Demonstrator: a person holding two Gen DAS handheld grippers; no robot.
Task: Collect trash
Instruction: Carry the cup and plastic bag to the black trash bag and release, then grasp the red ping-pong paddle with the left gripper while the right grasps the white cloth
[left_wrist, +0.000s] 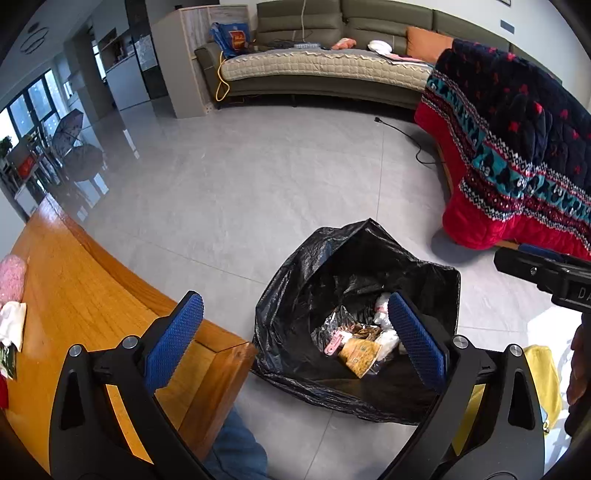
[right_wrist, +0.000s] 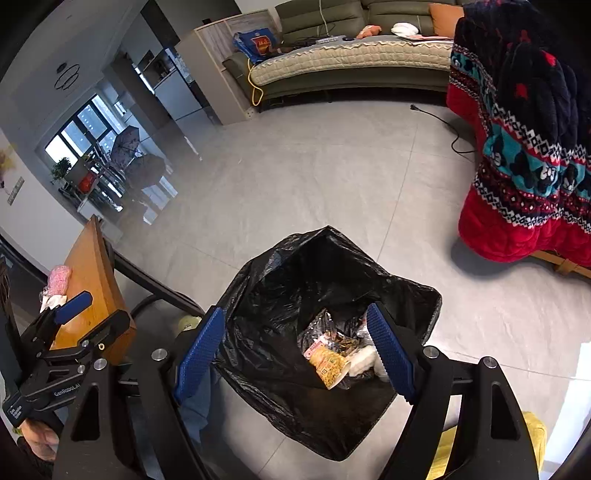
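— Claws first: how do they stand?

— Left claw (left_wrist: 295, 328) is spread wide with nothing between its blue pads (left_wrist: 173, 341). Right claw (right_wrist: 295, 350) is spread the same way, also holding nothing.

— Where is the trash?

— In an open black trash bag (left_wrist: 295, 295) on the gray floor (left_wrist: 258, 166). At its bottom lie a yellow wrapper (left_wrist: 360, 354), a pink scrap (left_wrist: 332, 345) and white crumpled tissue (left_wrist: 386, 341). From the right wrist the same bag (right_wrist: 273, 332) sits squarely between and below the two pads, the yellow wrapper (right_wrist: 328, 363) in the gap. From the left wrist the bag lies toward the right pad, which overlaps its rim.

— What does one camera see that the other misses?

— The left wrist view shows a broad stretch of the wooden table (left_wrist: 81, 295), with a pink fluffy thing (left_wrist: 13, 273) and a white crumpled tissue (left_wrist: 13, 323) near its left edge. The right wrist view shows only the table's end (right_wrist: 92, 280), but catches the whole left claw (right_wrist: 70, 308) from the side, beside that table end. The left view sees just the black tip of the right tool (left_wrist: 546, 273).

— Farther off?

— A red patterned blanket (left_wrist: 517, 166) hangs on the right, a black cord (left_wrist: 402, 134) trails over the floor, and a green sofa (left_wrist: 332, 44) runs along the back wall.
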